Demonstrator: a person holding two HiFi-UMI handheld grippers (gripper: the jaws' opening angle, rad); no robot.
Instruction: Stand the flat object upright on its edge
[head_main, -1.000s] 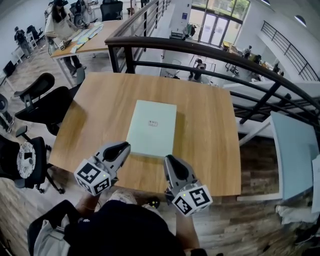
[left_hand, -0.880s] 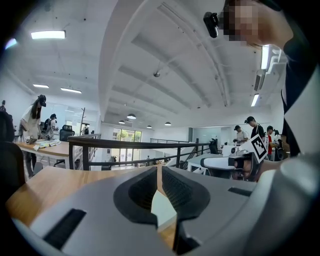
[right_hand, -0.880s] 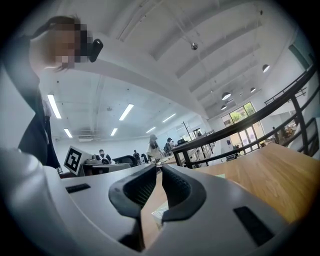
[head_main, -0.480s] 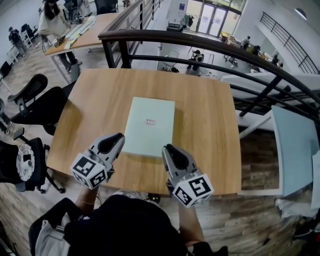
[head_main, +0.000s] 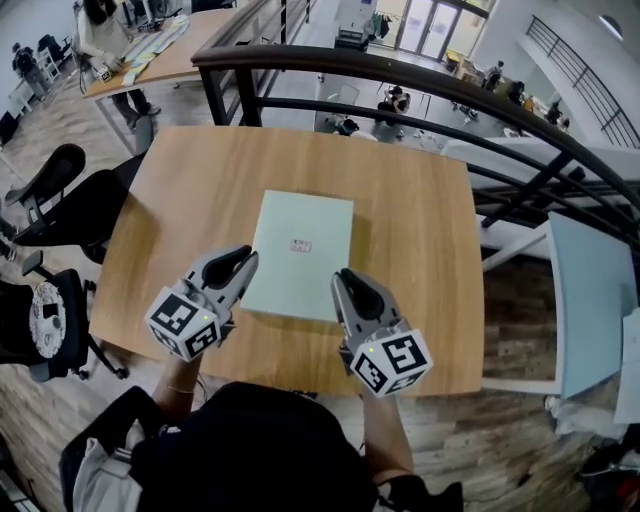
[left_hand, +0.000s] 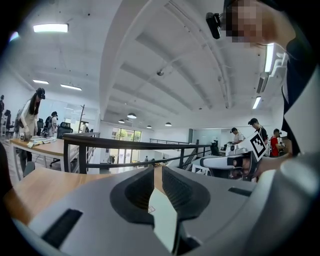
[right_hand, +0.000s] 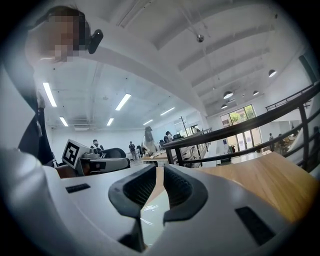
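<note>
My left gripper (head_main: 243, 262) and right gripper (head_main: 345, 280), both clenched empty, face the pale-green box (head_main: 300, 215) at twelve o'clock, lying flat, small label centred.

Bright, even indoor light from ceiling strip lights (left_hand: 50, 28) and far windows (head_main: 430, 12). Faint soft shadows on surface (head_main: 420, 220). Strong fisheye bending, dark vignetted corners. Left gripper (left_hand: 158, 175) near lens, soft focus.
</note>
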